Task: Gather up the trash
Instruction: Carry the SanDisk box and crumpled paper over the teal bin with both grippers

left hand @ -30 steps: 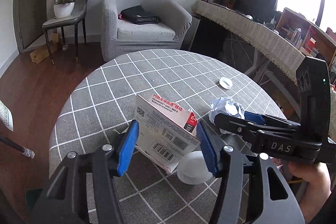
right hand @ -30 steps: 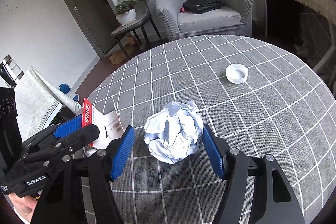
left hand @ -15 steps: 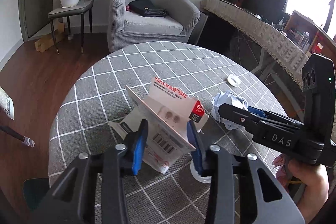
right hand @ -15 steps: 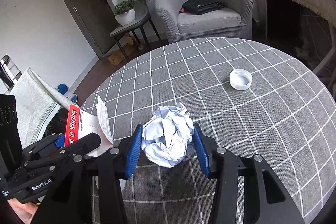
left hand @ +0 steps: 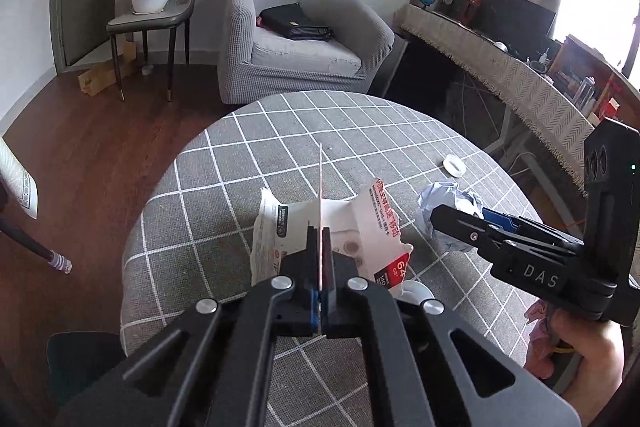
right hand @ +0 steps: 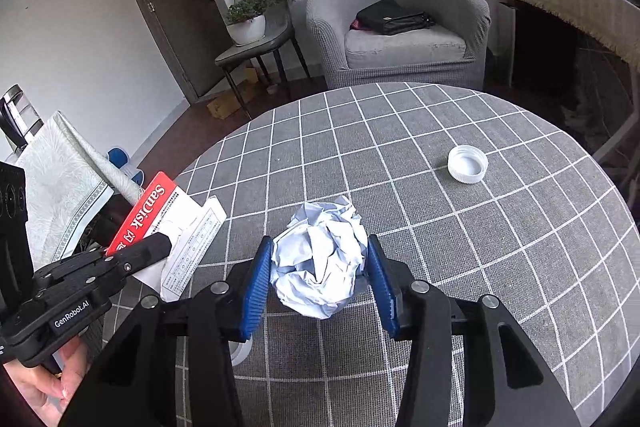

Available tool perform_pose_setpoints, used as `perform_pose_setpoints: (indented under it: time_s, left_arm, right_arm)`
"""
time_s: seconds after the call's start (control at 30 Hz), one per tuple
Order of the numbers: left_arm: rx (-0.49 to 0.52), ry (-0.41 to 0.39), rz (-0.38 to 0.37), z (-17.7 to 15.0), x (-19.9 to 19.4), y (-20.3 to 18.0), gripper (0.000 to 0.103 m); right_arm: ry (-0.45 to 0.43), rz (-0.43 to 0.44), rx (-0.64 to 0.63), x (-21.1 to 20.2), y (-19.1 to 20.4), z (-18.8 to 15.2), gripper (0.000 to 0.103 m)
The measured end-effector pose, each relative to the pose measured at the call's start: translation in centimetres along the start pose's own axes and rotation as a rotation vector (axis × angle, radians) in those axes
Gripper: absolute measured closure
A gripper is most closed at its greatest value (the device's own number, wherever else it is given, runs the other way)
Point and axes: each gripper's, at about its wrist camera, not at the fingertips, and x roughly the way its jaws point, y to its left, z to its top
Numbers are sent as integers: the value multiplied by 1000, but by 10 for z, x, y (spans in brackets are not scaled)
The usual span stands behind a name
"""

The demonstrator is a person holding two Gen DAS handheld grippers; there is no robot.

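At the bottom centre of the left wrist view, the left gripper (left hand: 321, 251) has its jaws pressed together on the torn red-and-white SanDisk card package (left hand: 352, 239), which stands up just above them. In the right wrist view, the right gripper (right hand: 318, 277) has its blue-padded jaws clamped on the crumpled ball of pale blue-white paper (right hand: 320, 259) at lower centre, over the round counter with the grey checked cloth (right hand: 440, 227). Farther back, right of centre, a white plastic bottle cap (right hand: 467, 163) lies open side up on the cloth. Beyond the counter stands a grey armchair (right hand: 400, 27) holding a black bag (right hand: 390, 17).
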Motion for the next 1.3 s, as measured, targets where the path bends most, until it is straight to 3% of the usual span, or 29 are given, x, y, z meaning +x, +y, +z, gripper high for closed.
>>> perform_pose_setpoints:
  time_s: [0.17, 0.47, 0.93, 1.3]
  left_arm:
    - [-16, -32, 12, 2, -18, 14, 102]
    - [-14, -75, 73, -1, -60, 50, 102]
    - [-86, -62, 169, -15, -96, 142, 102]
    - [-106, 3, 240, -42, -107, 196, 102]
  right_arm:
    - [-27, 14, -32, -14, 16, 9, 57]
    - [-26, 122, -107, -16, 73, 10, 57]
    - [-22, 264, -207, -6, 167, 13, 57]
    - [11, 293, -278, 12, 214, 5, 56]
